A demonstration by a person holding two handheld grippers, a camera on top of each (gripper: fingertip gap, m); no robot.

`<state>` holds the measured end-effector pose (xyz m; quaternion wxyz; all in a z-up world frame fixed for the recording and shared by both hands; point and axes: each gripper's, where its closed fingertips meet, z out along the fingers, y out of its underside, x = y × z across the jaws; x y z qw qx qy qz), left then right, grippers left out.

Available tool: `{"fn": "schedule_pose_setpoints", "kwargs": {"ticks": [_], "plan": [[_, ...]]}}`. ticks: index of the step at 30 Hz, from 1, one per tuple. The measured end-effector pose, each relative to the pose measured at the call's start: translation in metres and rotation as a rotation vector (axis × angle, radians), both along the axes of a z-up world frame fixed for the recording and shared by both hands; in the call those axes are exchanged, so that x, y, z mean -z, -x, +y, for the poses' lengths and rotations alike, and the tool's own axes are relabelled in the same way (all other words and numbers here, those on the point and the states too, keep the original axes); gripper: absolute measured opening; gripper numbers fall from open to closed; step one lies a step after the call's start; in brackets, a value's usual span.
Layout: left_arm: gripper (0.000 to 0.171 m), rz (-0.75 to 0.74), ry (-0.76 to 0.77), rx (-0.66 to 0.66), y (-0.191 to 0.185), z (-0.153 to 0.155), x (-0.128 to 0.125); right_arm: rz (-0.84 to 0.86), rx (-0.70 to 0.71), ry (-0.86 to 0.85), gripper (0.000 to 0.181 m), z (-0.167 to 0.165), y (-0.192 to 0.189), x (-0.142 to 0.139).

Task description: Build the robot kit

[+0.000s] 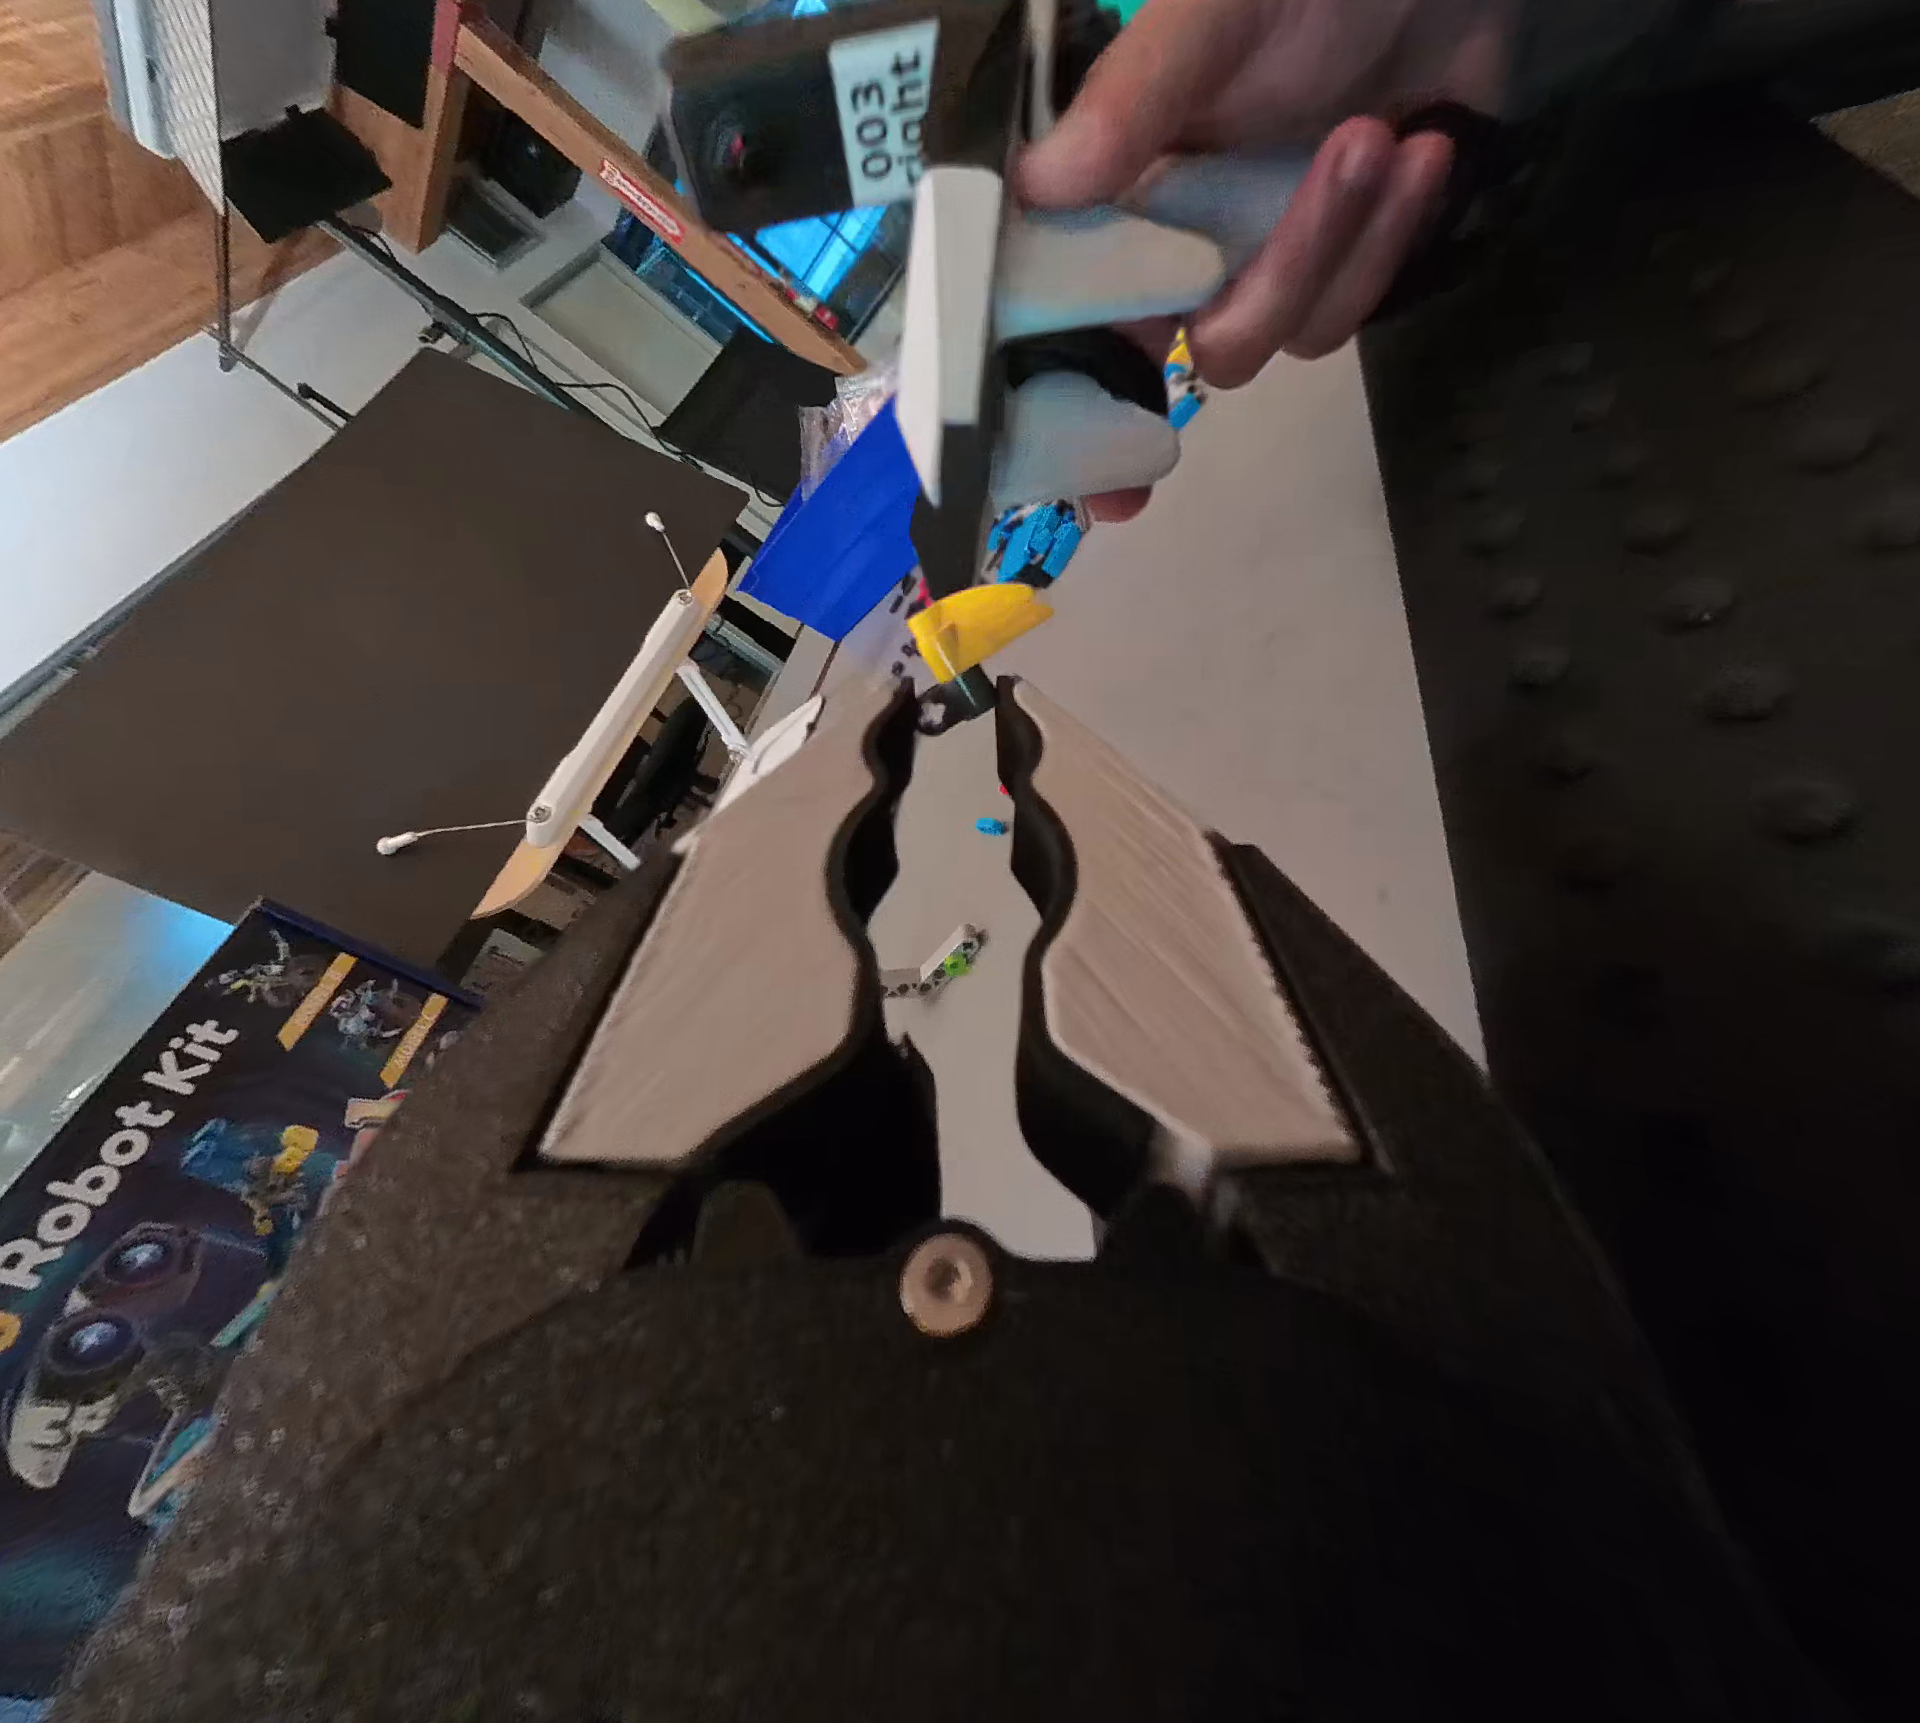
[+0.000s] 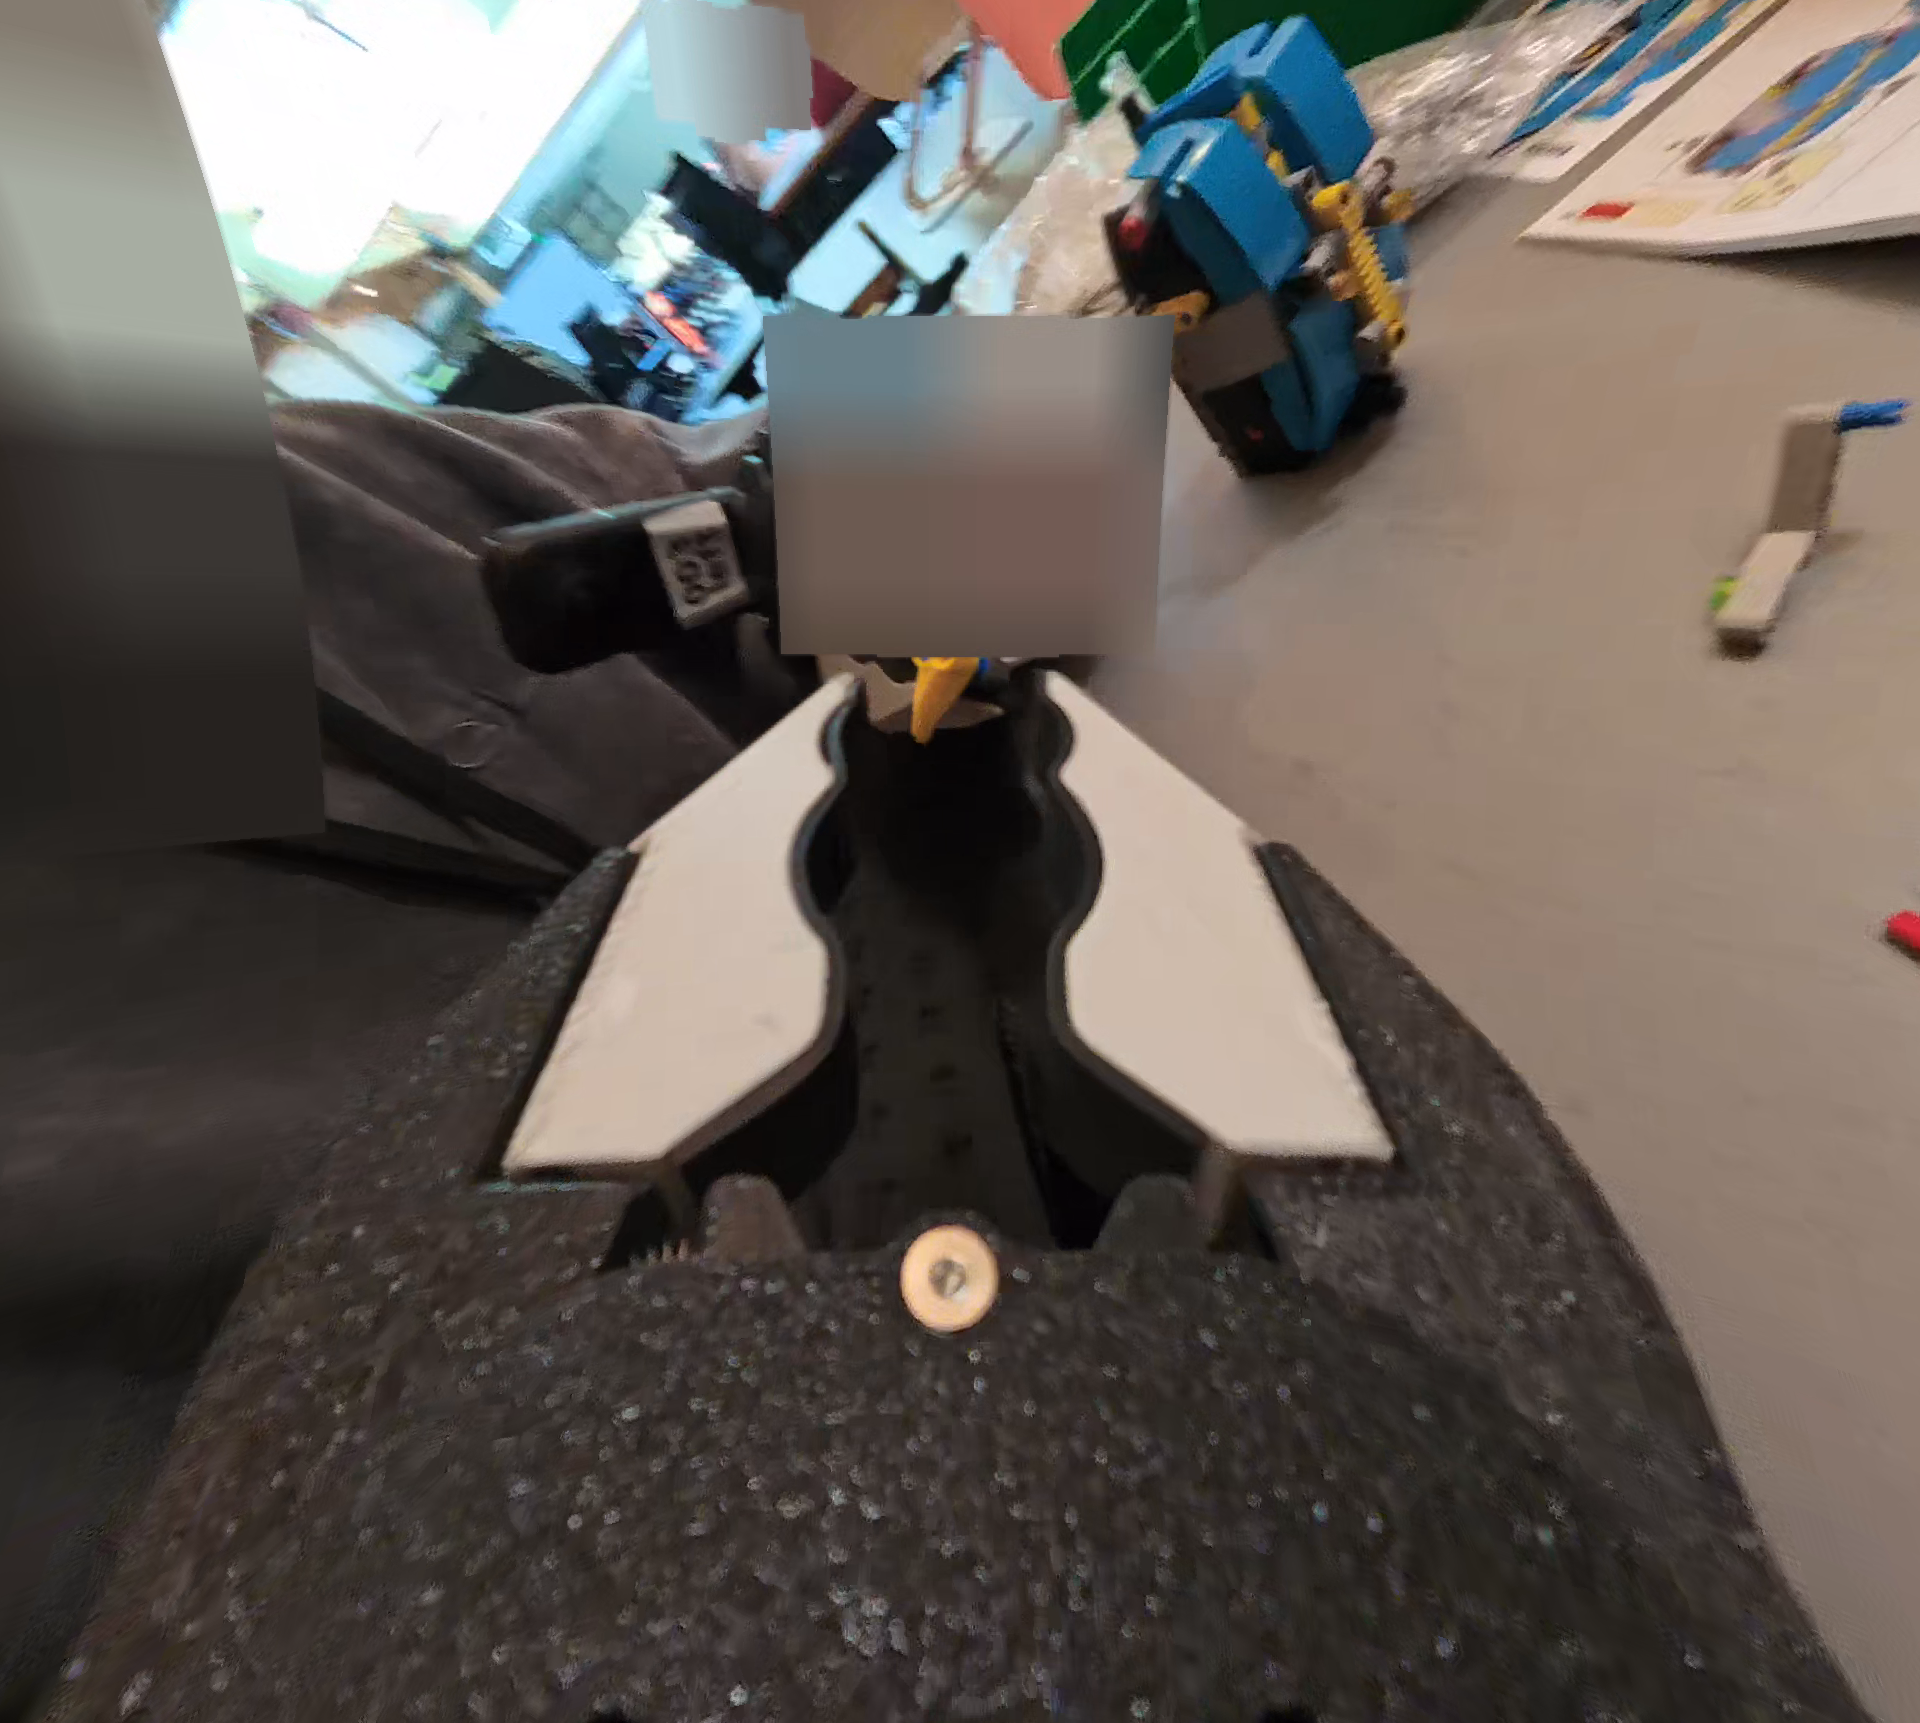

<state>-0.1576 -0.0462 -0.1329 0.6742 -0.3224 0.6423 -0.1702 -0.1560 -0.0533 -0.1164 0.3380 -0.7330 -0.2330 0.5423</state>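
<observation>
1. Yellow piece [image 1: 977, 629] on black pin [image 1: 961, 705], held in air between both tools, above the grey table [image 1: 1226, 686].
2. Left gripper [image 1: 954, 705] pinches the pin's near end; right gripper [image 2: 940, 702] clamps the yellow end.
3. Judgement: keep both tools collinear, push straight, no twist.
4. Long axis runs near-to-far in the left view; yellow tip points toward the right tool.
5. Blue brick model [image 2: 1268, 250] stands far right.
</observation>
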Motion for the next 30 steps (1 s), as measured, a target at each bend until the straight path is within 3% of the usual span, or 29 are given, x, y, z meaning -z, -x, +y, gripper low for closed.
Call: {"fn": "schedule_pose_setpoints", "kwargs": {"ticks": [1,6,8,21,30], "plan": [[0.014,0.003,0.008,-0.004,0.000,0.001,0.001,-0.042,0.015,-0.040,0.022,-0.001,0.002,0.003],[0.014,0.017,0.015,-0.025,-0.001,0.005,0.003,-0.226,0.063,-0.114,0.017,0.000,0.012,0.017],[0.014,0.015,0.022,-0.026,0.000,0.006,0.002,-0.211,0.074,-0.136,0.009,0.000,0.013,0.012],[0.014,-0.001,-0.026,0.000,0.001,-0.002,-0.001,-0.014,-0.011,0.073,0.007,-0.008,0.015,0.008],[0.014,0.027,0.036,0.103,-0.001,-0.018,0.004,-0.296,-0.073,-0.122,0.006,-0.021,0.012,0.017]]}}
